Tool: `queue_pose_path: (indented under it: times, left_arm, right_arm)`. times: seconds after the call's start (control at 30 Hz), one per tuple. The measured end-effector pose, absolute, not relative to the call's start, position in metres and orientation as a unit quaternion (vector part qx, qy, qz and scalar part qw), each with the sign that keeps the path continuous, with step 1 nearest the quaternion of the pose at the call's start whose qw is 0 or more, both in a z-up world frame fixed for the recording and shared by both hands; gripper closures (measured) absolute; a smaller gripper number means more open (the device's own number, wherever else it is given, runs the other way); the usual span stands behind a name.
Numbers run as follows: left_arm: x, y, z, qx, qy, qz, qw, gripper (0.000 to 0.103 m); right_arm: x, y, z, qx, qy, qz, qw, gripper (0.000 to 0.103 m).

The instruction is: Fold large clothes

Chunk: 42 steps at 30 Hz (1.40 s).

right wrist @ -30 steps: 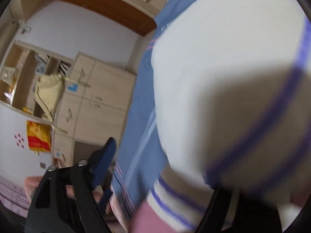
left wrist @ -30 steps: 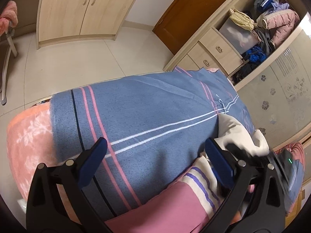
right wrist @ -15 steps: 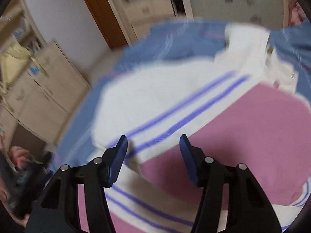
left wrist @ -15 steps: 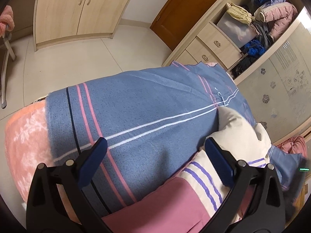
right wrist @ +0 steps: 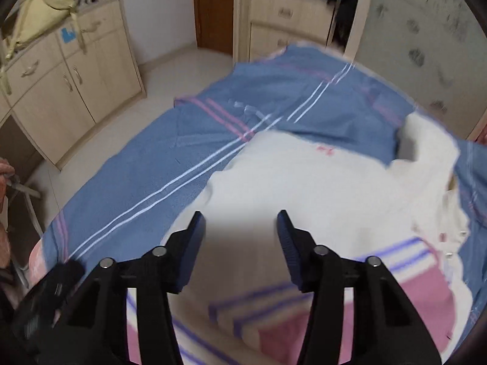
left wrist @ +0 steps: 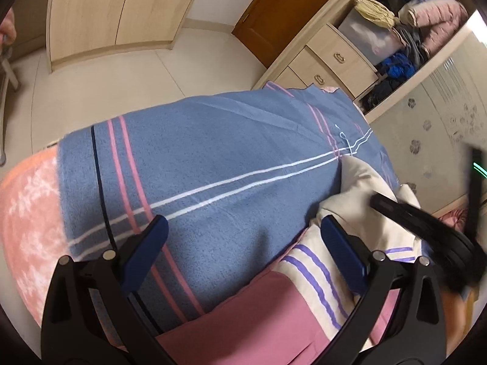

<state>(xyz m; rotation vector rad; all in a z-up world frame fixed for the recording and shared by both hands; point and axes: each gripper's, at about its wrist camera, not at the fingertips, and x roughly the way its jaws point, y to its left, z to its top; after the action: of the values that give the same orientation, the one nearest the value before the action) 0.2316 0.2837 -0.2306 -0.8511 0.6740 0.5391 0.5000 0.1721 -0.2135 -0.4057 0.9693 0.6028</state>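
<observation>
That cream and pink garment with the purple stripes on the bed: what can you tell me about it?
The garment is a soft top, looks like knit or fleece: cream over its upper part, then pink bands edged with thin purple stripes. It lies rumpled, not yet neatly folded, on the blue striped blanket, with one cream part bunched up toward the far right. The right hand-held gripper is over it, jaws closing with nothing visibly pinched between them.

Blue striped blanket [left wrist: 213, 176] spread over a pink floral cover [left wrist: 27, 213], near left. Far: wooden door [left wrist: 274, 9], light-wood cabinets [left wrist: 121, 9], drawer unit [left wrist: 328, 64], open shelves of piled clothing [left wrist: 426, 21], possibly jackets.
</observation>
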Motion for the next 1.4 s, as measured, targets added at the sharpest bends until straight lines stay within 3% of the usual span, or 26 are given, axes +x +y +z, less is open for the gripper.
queue_pose_path:
  times: [0.1,0.17,0.27,0.47,0.63,0.7,0.73,0.77,0.9,0.93,1.0,1.07,1.23,1.3,1.33,1.4]
  left_arm:
    - [0.230,0.286,-0.232,-0.406,0.312,0.260,0.819,0.002]
    - [0.230,0.287,-0.234,-0.412,0.312,0.258,0.816,0.002]
    - [0.234,0.287,-0.235,-0.405,0.321,0.257,0.817,0.002]
    - [0.237,0.282,-0.233,-0.396,0.320,0.254,0.822,0.002]
    - [0.243,0.270,-0.229,-0.382,0.325,0.236,0.833,0.002]
    - [0.246,0.265,-0.227,-0.371,0.326,0.231,0.838,0.002]
    - [0.248,0.262,-0.226,-0.364,0.327,0.230,0.841,0.002]
    - [0.248,0.260,-0.226,-0.360,0.328,0.229,0.843,0.002]
    - [0.256,0.249,-0.224,-0.348,0.331,0.200,0.854,0.002]
    - [0.260,0.243,-0.223,-0.342,0.334,0.189,0.858,0.002]
    - [0.264,0.234,-0.223,-0.327,0.340,0.181,0.863,0.002]
    - [0.270,0.225,-0.222,-0.307,0.349,0.181,0.867,0.002]
    - [0.276,0.219,-0.226,-0.292,0.361,0.183,0.866,0.002]
    - [0.277,0.217,-0.226,-0.288,0.363,0.184,0.867,0.002]
    - [0.278,0.216,-0.227,-0.285,0.364,0.185,0.867,0.002]
    - [0.279,0.215,-0.227,-0.282,0.367,0.184,0.867,0.002]
  right_arm:
    - [0.515,0.227,-0.251,-0.222,0.472,0.283,0.805,0.052]
    - [0.509,0.244,-0.262,-0.227,0.464,0.282,0.808,0.041]
    - [0.492,0.236,-0.251,-0.238,0.447,0.294,0.811,0.038]
    - [0.418,0.134,-0.187,-0.098,0.417,0.366,0.826,0.038]
    - [0.377,-0.003,-0.155,0.026,0.399,0.276,0.874,0.038]
    - [0.365,-0.070,-0.144,0.086,0.352,0.184,0.914,0.025]
    - [0.364,-0.095,-0.144,0.107,0.342,0.138,0.923,0.008]
    - [0.368,-0.116,-0.149,0.128,0.348,0.115,0.922,0.003]
    - [0.400,-0.161,-0.198,0.227,0.454,0.131,0.852,0.003]
    - [0.403,-0.162,-0.206,0.241,0.466,0.145,0.839,0.004]
    - [0.412,-0.153,-0.216,0.246,0.479,0.182,0.823,0.027]
    - [0.420,-0.136,-0.210,0.186,0.482,0.176,0.838,0.087]
    - [0.438,-0.129,-0.167,0.117,0.397,0.164,0.896,0.090]
    - [0.459,-0.135,-0.175,0.091,0.402,0.137,0.901,0.088]
    - [0.473,-0.141,-0.191,0.095,0.435,0.133,0.885,0.084]
    - [0.485,-0.153,-0.218,0.100,0.479,0.117,0.864,0.063]
